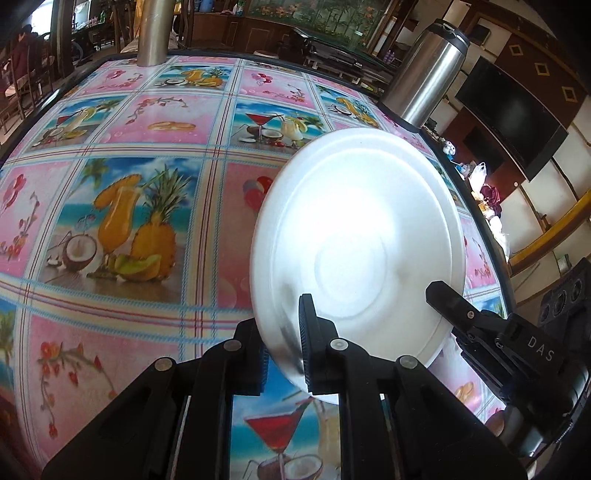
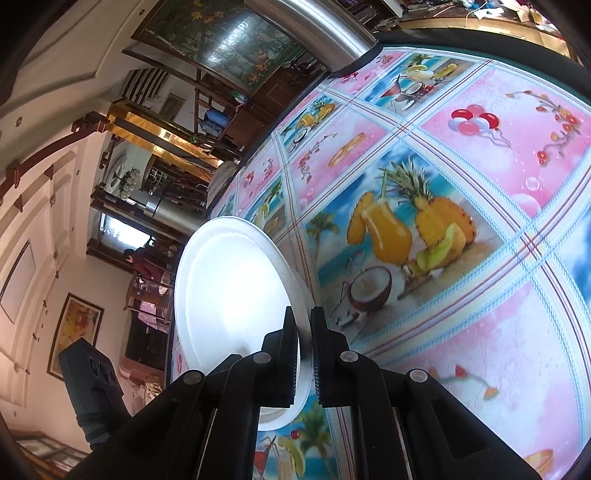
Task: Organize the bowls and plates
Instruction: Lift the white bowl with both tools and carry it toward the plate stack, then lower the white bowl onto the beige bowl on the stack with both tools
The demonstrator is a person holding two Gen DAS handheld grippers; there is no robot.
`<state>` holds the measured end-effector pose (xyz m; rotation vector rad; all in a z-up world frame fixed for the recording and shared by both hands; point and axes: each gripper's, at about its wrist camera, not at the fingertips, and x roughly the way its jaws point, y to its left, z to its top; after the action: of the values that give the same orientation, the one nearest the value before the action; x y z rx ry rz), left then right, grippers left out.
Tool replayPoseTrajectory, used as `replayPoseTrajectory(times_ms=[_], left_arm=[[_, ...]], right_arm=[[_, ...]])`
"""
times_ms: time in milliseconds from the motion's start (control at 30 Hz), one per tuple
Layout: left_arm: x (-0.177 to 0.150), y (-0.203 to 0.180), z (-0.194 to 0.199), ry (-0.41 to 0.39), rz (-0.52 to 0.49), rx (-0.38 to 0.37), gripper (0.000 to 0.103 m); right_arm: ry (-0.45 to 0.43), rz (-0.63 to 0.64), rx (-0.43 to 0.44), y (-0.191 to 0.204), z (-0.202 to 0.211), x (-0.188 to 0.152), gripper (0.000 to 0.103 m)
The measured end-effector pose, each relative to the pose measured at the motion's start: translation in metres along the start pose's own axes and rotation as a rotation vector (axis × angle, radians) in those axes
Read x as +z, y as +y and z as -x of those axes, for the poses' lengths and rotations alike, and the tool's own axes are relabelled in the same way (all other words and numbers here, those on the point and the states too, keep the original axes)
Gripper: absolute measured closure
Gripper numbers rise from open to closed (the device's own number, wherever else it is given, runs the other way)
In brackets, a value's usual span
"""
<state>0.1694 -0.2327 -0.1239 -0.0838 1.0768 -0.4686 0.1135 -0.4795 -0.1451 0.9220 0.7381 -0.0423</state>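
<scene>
White and glossy, the plate (image 1: 354,243) is held up off the table (image 1: 122,122), tilted on edge over the printed cloth of fruit drinks and pink panels. Both claws have hold of it. The left gripper (image 1: 284,343) is clamped on the plate's lower rim, one ridged pad on the pale face, the other behind the rim. The right gripper (image 1: 448,299) reaches in from the plate's far side and bites the rim there; seen from its own camera, the right gripper (image 2: 303,347) has its two pads pressed tight on the thin edge of the plate (image 2: 229,295), with barely a gap between them. Whether there is a second plate stacked behind the first, I cannot tell. Beyond the plate, at the table's edge, stands a tall steel flask (image 1: 424,74) with a dark lid. A metal pole (image 1: 153,33) rises from the table's far side, well apart from the plate.
</scene>
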Motion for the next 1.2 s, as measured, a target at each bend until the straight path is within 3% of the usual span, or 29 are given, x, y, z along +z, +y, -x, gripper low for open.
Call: replayPoseTrajectory(times_ms=[400, 833, 1200], left_arm=[[-0.063, 0.03, 0.053, -0.017, -0.068, 0.073, 0.09], [-0.101, 0.03, 0.082, -0.049, -0.087, 0.085, 0.089], [-0.111, 0.04, 0.106, -0.11, -0.093, 0.106, 0.088]], right_arm=[[0.108, 0.076, 0.055, 0.018, 0.02, -0.088, 0.095], [0.139, 0.134, 0.049, 0.027, 0.041, -0.121, 0.095], [0.139, 0.176, 0.056, 0.044, 0.049, -0.134, 0.095]])
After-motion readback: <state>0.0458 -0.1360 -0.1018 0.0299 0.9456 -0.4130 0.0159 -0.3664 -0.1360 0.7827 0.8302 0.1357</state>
